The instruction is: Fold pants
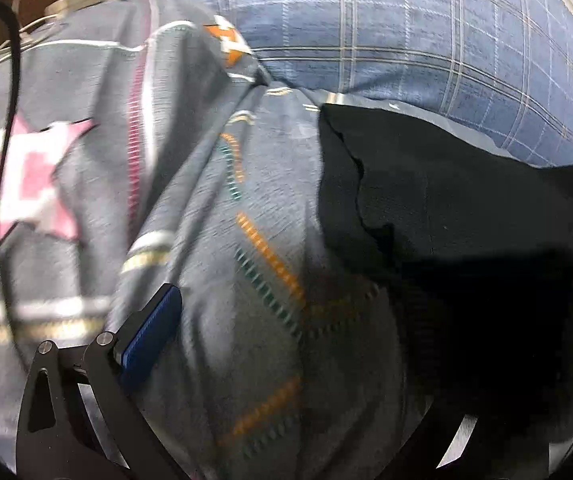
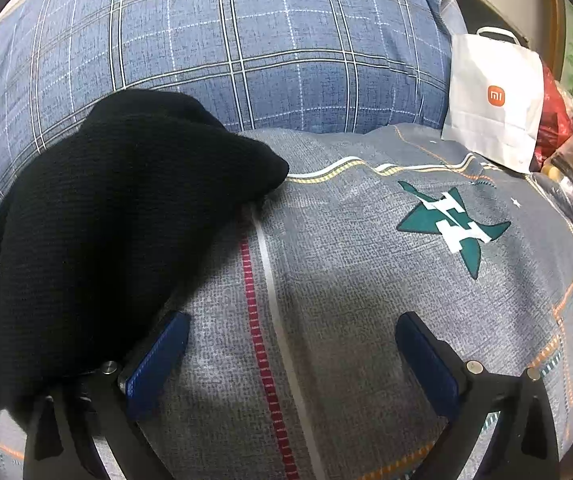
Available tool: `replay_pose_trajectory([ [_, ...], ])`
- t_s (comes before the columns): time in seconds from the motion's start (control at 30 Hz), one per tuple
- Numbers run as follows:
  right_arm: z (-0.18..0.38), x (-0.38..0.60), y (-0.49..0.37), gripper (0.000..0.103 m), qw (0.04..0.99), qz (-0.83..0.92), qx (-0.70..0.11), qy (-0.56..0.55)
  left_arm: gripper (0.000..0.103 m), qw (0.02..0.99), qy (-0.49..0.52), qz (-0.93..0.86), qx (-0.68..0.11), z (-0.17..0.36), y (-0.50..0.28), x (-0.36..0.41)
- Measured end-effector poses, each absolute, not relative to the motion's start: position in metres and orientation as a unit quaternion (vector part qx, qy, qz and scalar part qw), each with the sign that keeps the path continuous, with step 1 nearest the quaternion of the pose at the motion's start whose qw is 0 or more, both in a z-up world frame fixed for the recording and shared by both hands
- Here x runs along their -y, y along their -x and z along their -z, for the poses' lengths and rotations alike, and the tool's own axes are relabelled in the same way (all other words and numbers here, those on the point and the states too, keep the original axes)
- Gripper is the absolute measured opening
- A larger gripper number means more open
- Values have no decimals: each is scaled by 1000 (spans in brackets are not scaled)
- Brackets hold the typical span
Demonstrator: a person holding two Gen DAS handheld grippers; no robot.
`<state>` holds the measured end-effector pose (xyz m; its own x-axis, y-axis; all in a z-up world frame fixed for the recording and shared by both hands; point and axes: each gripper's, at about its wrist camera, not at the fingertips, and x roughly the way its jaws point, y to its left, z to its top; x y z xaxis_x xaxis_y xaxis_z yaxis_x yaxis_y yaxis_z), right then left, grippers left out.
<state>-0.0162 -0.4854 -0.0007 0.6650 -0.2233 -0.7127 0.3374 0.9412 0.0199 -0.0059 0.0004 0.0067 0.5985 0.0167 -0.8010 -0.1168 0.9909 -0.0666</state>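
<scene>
Starting at the right gripper (image 2: 292,364): its two blue fingers (image 2: 158,364) are standing wide apart with only the grey bedsheet (image 2: 326,280) showing between them, so it's gripping nothing. The black pants (image 2: 118,216) are lying bunched just to the left of that gripper, draping over its left finger's linkage, and the heap is reaching back toward the blue plaid quilt (image 2: 246,52).

The left gripper (image 1: 286,360) is trickier. Only one blue finger (image 1: 150,332) is showing, the other side is lost in dark cloth and shadow, so I honestly can't tell if it's clamped or loose.

My guess is the pants are soft, light knit stuff, floppy and a bit clingy, nothing fragile. Pinching an edge like the waistband or a hem looks smarter than grabbing the middle of the lump.

The right view is showing a white paper bag (image 2: 494,108) beyond the pants' far side. The left view is catching the pants' ragged edge (image 1: 350,184) and some cables (image 1: 10,80) instead.
</scene>
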Motion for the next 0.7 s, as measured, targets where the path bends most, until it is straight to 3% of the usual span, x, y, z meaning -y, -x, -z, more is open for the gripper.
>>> replay_pose_trajectory([
  [0.1,-8,487,34,96,906,142,-384,-111,102,898,78,-33,-432,-19,26,-7],
  [0.5,-52,427,101,95,952,45,-292,-81,102,926,98,-4,-363,-80,91,-7],
  [0.7,-65,415,104,95,945,21,-315,-88,102,914,103,0,-392,-84,92,-2],
])
